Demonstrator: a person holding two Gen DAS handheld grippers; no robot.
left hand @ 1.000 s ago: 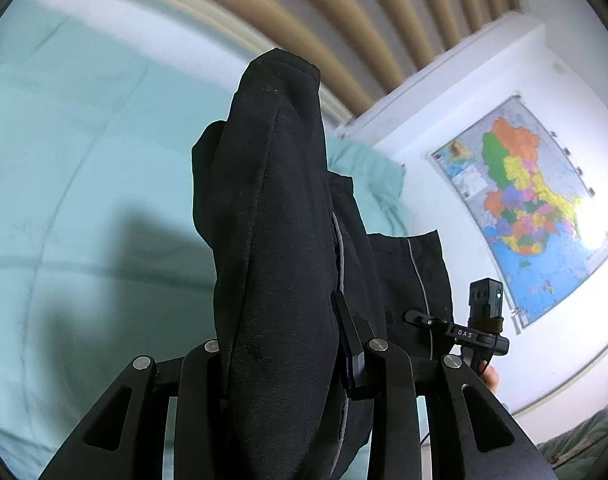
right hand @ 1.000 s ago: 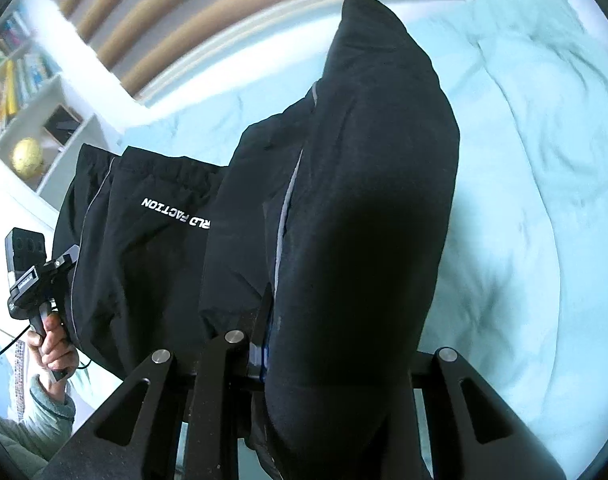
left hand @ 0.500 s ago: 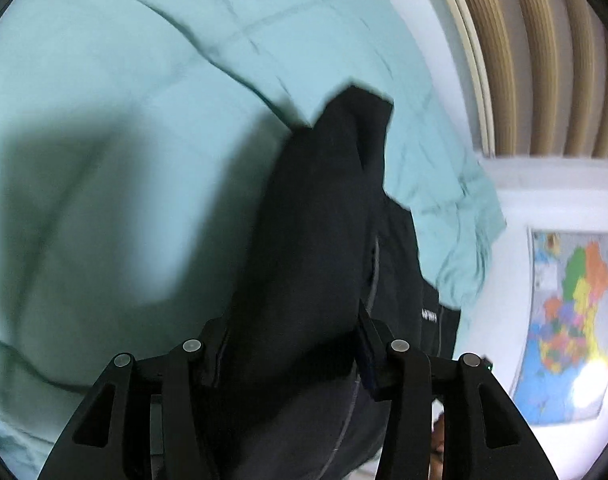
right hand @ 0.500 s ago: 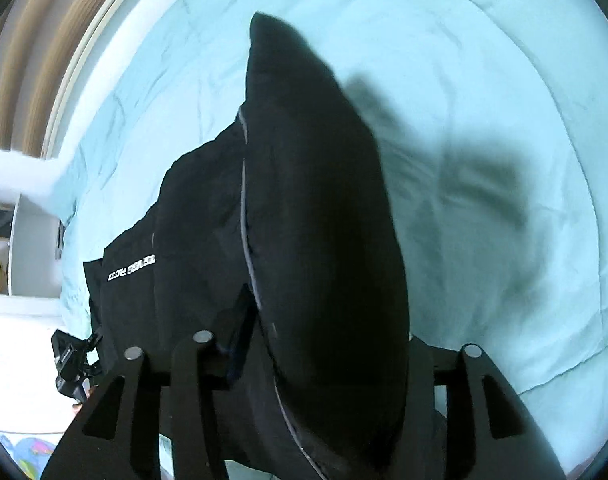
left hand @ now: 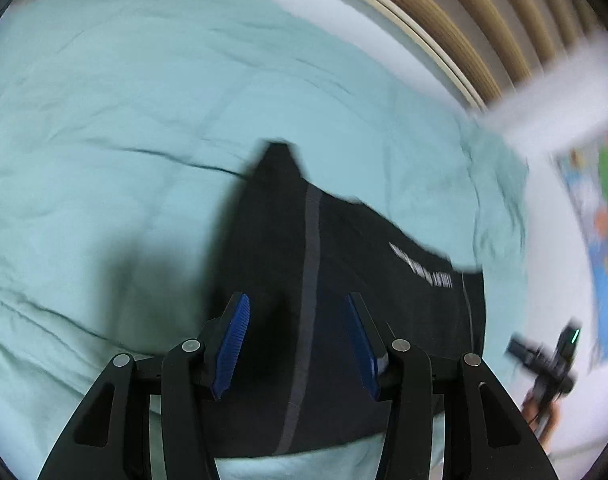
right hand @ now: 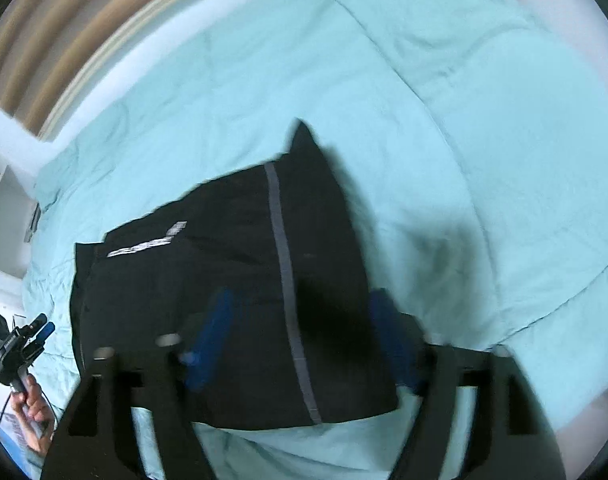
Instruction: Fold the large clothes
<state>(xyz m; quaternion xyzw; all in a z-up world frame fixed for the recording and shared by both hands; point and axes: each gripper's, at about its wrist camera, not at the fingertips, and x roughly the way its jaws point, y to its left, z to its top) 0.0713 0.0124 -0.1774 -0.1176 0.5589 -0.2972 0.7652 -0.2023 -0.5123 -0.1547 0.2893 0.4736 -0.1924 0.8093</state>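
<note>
The pale green bedspread (right hand: 443, 128) carries the black garment (right hand: 232, 280), folded flat near its front edge. Above it the left gripper (left hand: 300, 340) hangs released, blue pads (left hand: 232, 340) spread with nothing between them. The right gripper (right hand: 304, 344) is parted too, clear of the cloth. The white lettering (left hand: 423, 270) is smeared beyond reading.

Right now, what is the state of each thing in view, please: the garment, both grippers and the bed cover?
Black garment: folded, lying on the bed, not gripped.
Left gripper: open, jaws apart above the garment.
Right gripper: open, blurred by motion.
Teal bed cover: spread out, wrinkled.
</note>
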